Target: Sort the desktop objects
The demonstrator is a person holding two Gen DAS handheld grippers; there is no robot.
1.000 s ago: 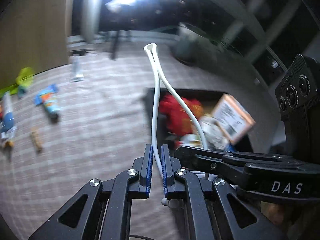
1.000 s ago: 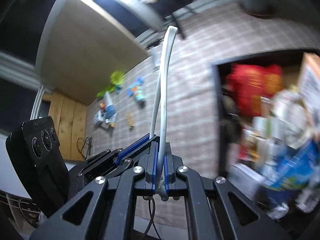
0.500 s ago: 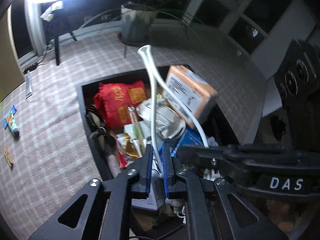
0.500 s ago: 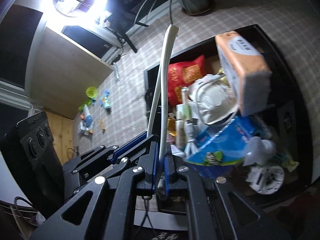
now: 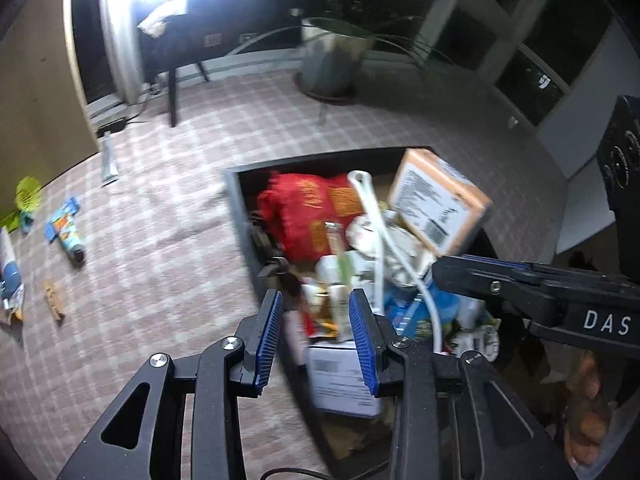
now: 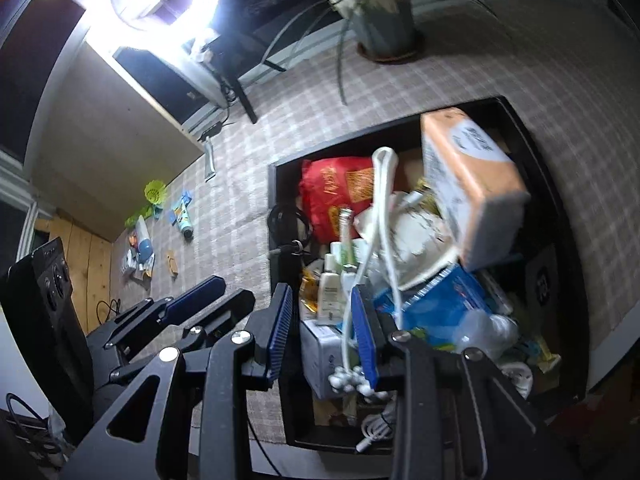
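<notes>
Both claws hang over the black bin (image 6: 532, 136), and both are letting go. The left claw (image 5: 316, 336) has its blue pads parting with nothing between them: the white cable (image 5: 378, 236) lies just to the right of its right-hand pad, clear of the gap. The right claw (image 6: 324, 334) is opening too; here the cable (image 6: 384, 208) runs up past the inner face of its right-hand pad, its bunched end dangling just below the pad, and whether it still brushes that pad I can't quite tell.

Here's the relation that counts: the cable's long axis runs away from both claws, folded loop at the far end lying against the red bag (image 6: 336, 192), its length draped over the heap beside the orange box (image 6: 472, 176). It's in the bin already.

What's left to sort lies well off to the left on the checked table (image 5: 160, 240): a blue tube (image 5: 66, 232), a green item, a silver tube. The left claw is the nearer one, by my reading.
</notes>
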